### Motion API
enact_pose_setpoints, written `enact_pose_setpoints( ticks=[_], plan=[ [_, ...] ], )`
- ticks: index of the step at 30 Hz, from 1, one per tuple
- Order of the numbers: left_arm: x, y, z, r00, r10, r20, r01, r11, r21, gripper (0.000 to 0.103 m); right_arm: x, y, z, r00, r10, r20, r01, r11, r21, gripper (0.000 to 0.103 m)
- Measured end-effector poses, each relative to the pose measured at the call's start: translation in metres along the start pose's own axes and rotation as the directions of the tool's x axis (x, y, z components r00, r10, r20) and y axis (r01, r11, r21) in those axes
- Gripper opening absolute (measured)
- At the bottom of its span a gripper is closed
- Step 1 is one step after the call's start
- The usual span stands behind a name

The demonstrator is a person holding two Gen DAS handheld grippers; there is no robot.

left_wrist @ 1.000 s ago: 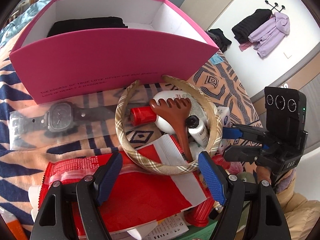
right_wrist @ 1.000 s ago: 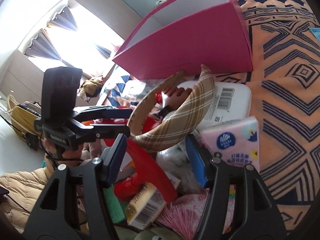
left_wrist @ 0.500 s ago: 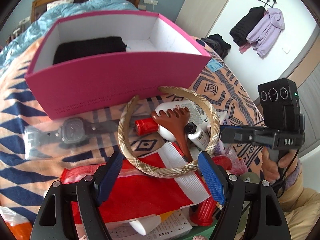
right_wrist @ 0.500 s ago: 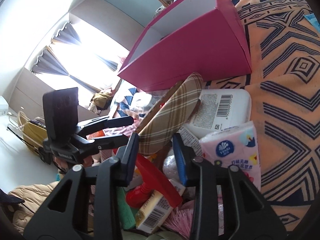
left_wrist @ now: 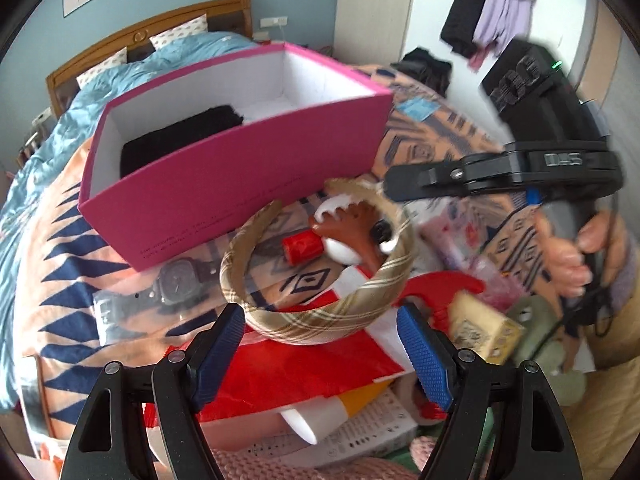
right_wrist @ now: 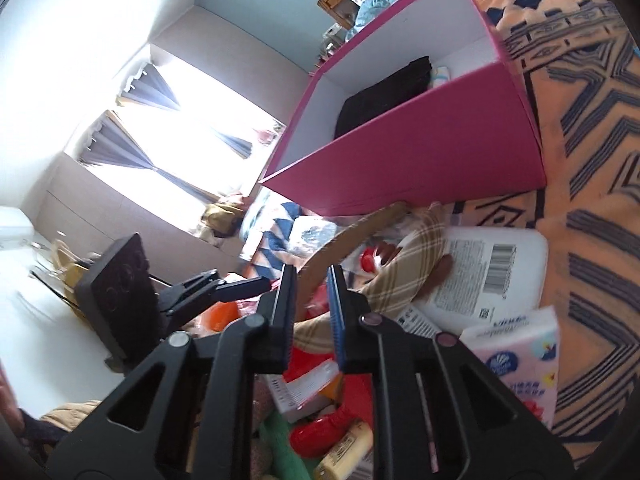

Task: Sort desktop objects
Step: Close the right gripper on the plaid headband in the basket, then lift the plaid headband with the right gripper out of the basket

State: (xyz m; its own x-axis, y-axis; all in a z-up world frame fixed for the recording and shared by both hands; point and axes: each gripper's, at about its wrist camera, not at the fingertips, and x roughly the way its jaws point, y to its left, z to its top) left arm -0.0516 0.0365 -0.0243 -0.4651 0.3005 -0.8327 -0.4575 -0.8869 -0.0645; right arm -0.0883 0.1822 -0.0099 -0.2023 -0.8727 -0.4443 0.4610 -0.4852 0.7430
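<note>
Bedding in orange with navy patterns carried a heap of small things in the left wrist view, with a pink box behind it holding a folded black cloth. The left gripper stood wide open and empty just in front of a plaid headband, tilted up over a red-capped bottle and a brown comb; a bagged watch lay nearby.

From the right wrist, the right gripper had just been closing, its jaws nearly together on the headband. A white bottle and a tissue pack lay beside it, before the box
</note>
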Motion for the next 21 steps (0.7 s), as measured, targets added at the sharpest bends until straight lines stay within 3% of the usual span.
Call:
enact_pose_setpoints(
  ticks=[2, 5, 8, 11, 17, 21],
  plan=[
    [0.004, 0.004, -0.002, 0.999, -0.031, -0.022, 0.030, 0.999, -0.016, 0.080, 0.001, 0.007, -0.001, 0.999, -0.030, -0.012, 0.029, 0.998, -0.052, 0.020],
    [0.008, 0.014, -0.006, 0.999, -0.027, -0.034, 0.026, 0.999, -0.040, 0.080, -0.007, 0.005, -0.012, 0.999, -0.034, -0.042, 0.031, 0.998, -0.061, 0.032],
    [0.013, 0.020, -0.005, 0.998, -0.037, -0.050, 0.034, 0.998, -0.059, 0.080, -0.008, -0.008, -0.028, 0.994, -0.060, -0.096, 0.057, 0.998, -0.028, 0.055],
    [0.015, 0.021, -0.005, 0.997, -0.045, -0.058, 0.041, 0.997, -0.059, 0.080, 0.004, -0.019, -0.037, 0.991, -0.047, -0.127, 0.048, 0.999, 0.006, 0.055],
    [0.014, 0.018, -0.004, 0.999, -0.025, -0.044, 0.023, 0.999, -0.046, 0.080, 0.026, -0.022, -0.033, 0.989, 0.094, -0.114, -0.089, 0.995, 0.051, 0.055],
    [0.007, 0.023, -0.002, 1.000, 0.008, 0.005, -0.007, 0.999, -0.050, 0.080, 0.021, -0.019, -0.022, 0.986, 0.155, -0.065, -0.149, 0.986, 0.077, 0.046]
  ],
)
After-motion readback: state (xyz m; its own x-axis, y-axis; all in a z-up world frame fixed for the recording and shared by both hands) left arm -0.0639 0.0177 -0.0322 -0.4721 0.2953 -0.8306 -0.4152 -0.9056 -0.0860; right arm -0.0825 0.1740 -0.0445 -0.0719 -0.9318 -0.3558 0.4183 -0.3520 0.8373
